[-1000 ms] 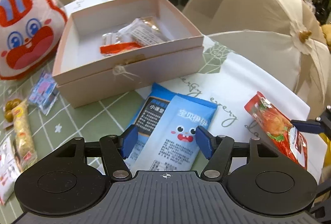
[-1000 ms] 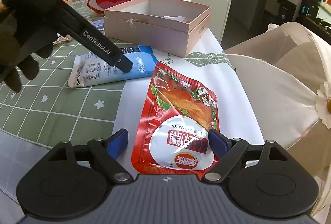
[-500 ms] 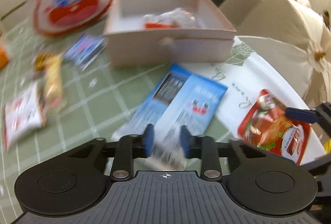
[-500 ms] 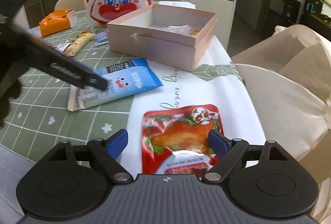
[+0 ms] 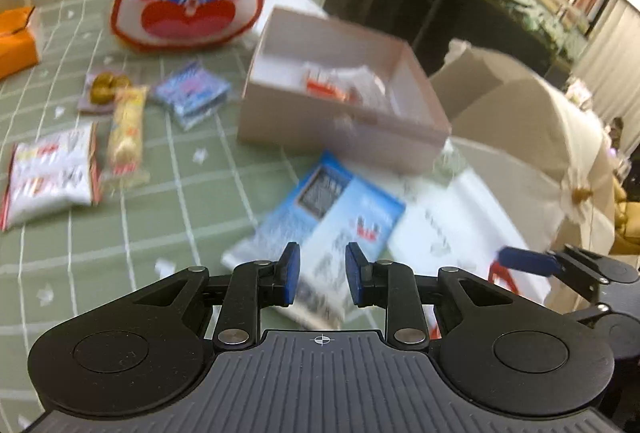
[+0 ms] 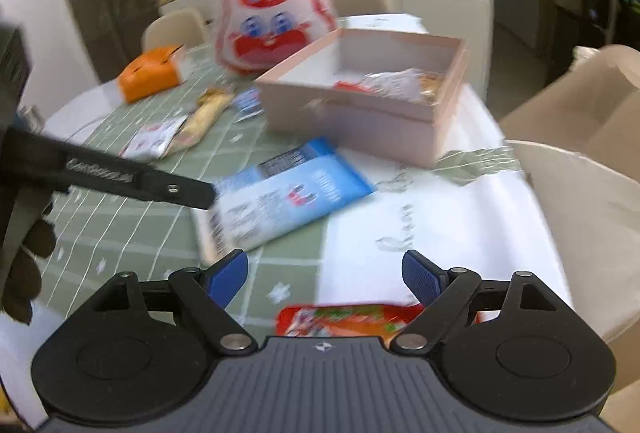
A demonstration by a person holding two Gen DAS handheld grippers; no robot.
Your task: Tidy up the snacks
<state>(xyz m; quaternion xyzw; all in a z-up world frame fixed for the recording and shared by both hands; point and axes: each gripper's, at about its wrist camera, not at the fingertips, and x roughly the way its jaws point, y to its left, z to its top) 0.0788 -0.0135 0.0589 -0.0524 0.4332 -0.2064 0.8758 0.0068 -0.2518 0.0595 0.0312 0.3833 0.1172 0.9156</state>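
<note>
As the jaws of the left gripper (image 5: pixel 322 257) have just been closing, they now stand narrow and clamp the near white end of the flat light-blue plastic snack packet with a cartoon face (image 5: pixel 348 209). In the right wrist view that finger's tip meets the packet's end; motion blur hides the exact contact. The rest of the packet trails away from the pads, over the green checked tablecloth (image 5: pixel 160 225), just in front of the open pale-pink cardboard box (image 5: pixel 340 137), which already holds a few wrappers.

The right gripper (image 6: pixel 326 265) is spread wide and grips nothing. The glossy red foil pouch with a roast-chicken print (image 6: pixel 348 317) lies flat below it on the white cloth, pads clear of it.

Handling, my read: the blue packet is light, thin and floppy, with slick film, so it will sag and swing from an end grip. Pinching the sealed end seam is the sensible spot; squeezing the middle could crush the contents.

Looks: blue front, white back end with a barcode and print, and a second, darker blue packet beneath it.
</note>
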